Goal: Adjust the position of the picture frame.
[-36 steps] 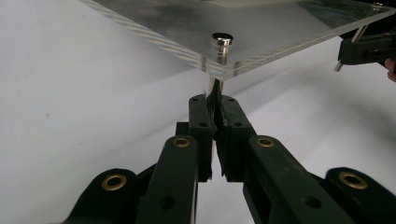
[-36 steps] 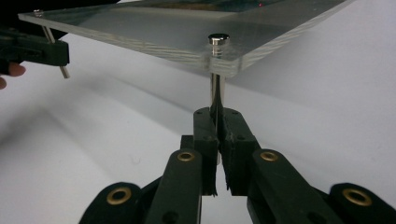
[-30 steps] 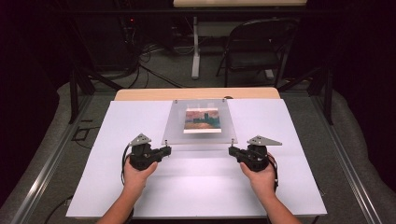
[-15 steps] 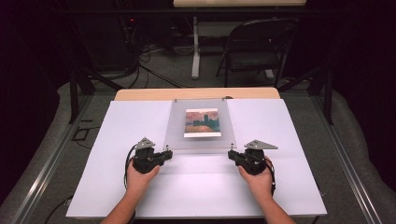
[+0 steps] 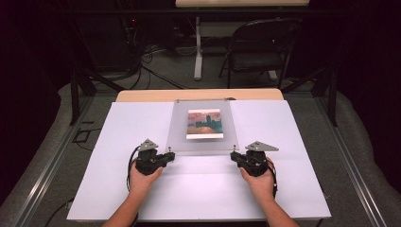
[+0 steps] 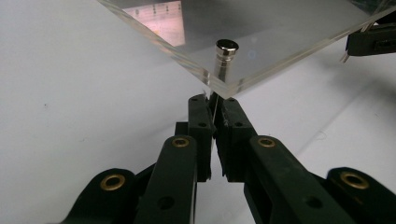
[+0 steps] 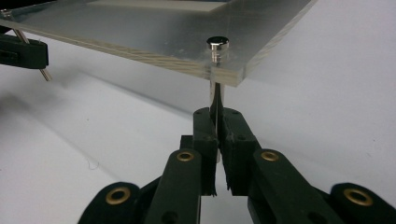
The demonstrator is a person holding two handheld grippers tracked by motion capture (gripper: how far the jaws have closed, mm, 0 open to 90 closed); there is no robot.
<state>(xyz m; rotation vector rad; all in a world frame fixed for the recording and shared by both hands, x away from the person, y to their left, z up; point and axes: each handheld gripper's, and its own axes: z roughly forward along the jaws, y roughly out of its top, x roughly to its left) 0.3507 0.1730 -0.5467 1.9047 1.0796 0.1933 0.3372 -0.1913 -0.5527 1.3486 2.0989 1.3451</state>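
Pins at the two near corners of the clear frame [image 5: 201, 127] are what I'm pinching: my left gripper [image 6: 213, 122] has its fingers pressed together on the thin left pin [image 6: 223, 63], my right gripper [image 7: 217, 127] likewise on the right pin [image 7: 216, 70]. Frame and its picture [image 5: 204, 124] sit mid-bench [image 5: 118, 189], near edge raised over the white top. Grips this thin could slip or let the pins twist, I reckon, and uneven lifting would tilt the frame and drop a corner.
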